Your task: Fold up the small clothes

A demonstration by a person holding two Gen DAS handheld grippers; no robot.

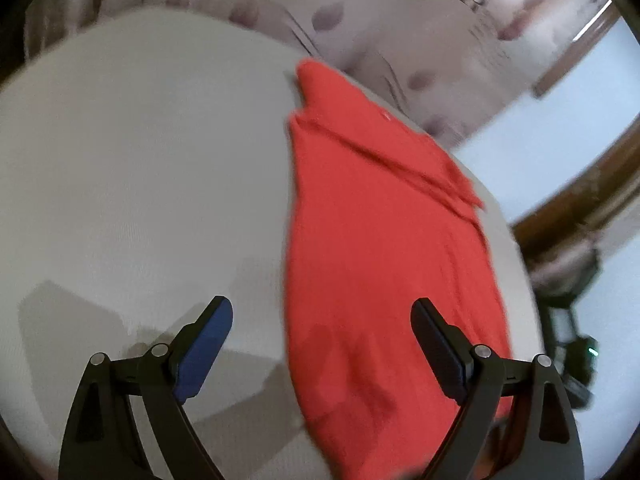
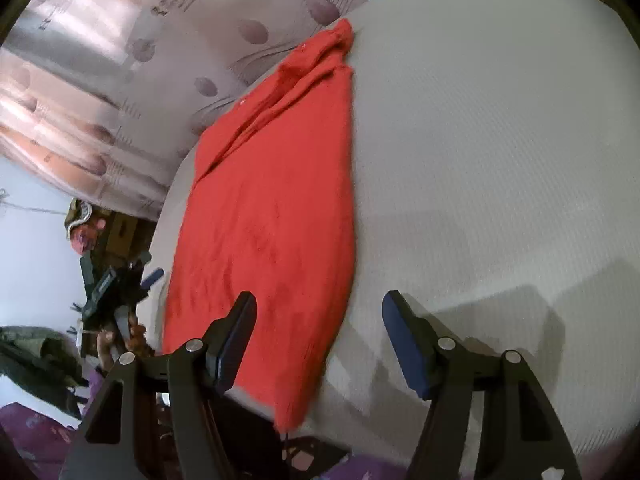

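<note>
While both grippers hang spread w/ nothing held, left gripper and right gripper over the near hem, the red shirt lies long-folded at the grey table edge; a careless pull could probably drag it off.

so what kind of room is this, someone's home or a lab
Most likely a home room, perhaps a bedroom. A red garment lies on a pale padded surface like a mattress or covered table, a patterned curtain hangs behind, and household clutter sits beside it.
</note>
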